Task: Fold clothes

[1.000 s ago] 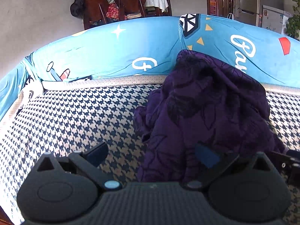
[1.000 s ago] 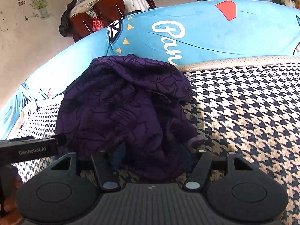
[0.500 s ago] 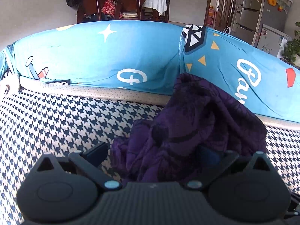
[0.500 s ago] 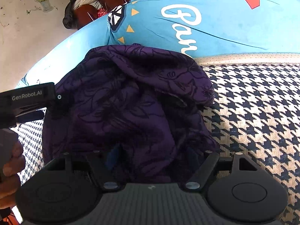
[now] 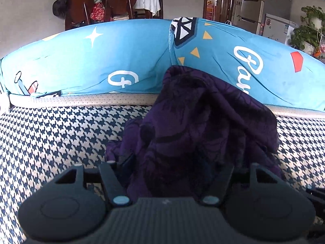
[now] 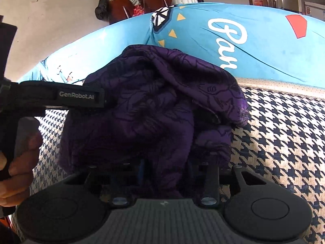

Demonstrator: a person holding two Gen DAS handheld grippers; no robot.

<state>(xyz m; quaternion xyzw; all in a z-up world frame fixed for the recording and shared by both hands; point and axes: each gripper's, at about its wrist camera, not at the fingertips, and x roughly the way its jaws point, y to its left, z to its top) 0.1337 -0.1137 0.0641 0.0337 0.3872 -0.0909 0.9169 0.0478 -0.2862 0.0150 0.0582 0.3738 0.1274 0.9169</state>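
Crumpled purple garment (image 5: 203,122) on the houndstooth seat (image 5: 50,138), bunched between the closing jaws of left gripper (image 5: 172,168) and right gripper (image 6: 166,168); grip pressure indiscernible.

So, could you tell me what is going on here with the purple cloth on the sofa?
A person is starting to fold a crumpled purple garment heaped on the houndstooth sofa seat against the blue cushion. The left hand-held gripper and the right hand-held gripper are both at the near edge of the heap, jaws closing with fabric between them. The garment is still bunched, with no fold made yet.
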